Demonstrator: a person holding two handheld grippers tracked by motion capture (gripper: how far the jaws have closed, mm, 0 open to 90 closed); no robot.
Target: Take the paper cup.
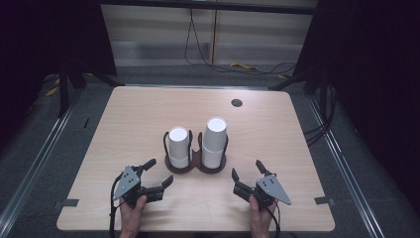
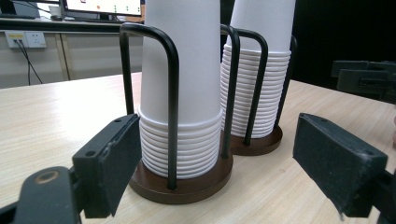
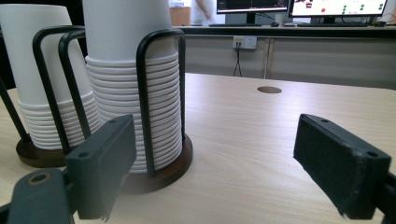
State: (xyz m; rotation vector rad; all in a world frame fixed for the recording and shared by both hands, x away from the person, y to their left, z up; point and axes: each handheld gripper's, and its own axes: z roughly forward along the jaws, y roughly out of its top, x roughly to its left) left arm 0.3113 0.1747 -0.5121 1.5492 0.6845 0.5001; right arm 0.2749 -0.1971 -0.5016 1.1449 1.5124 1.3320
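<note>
White paper cups stood upside down in two nested stacks on the pale wooden worktop point(image 1: 277, 134), each stack ringed by the black wire loops of a dark brown round-based double holder point(image 1: 195, 166). The left stack of white paper cups point(image 1: 179, 146) was the shorter one; the right stack of white paper cups point(image 1: 214, 141) rose higher beside it, the two close together but apart, with wire between them.

Both tools hung just short of the holder on the person's side. The left gripper point(image 1: 157, 173) had its jaws spread wide and empty, pointing at the left stack, and in the left gripper view that stack sat between the black pads. The right gripper point(image 1: 246, 171) was likewise spread and held nothing, aimed a little to the right of the taller stack.

Judging from this, the risk lay in the wire loops: a jaw closing low would probably catch a loop instead of a cup wall, or drag the whole holder across the worktop. Thin paper would likely crumple under a hard squeeze. Nested cups tend to cling, so lifting the top one might bring several along, or tip the taller stack against its neighbour.
</note>
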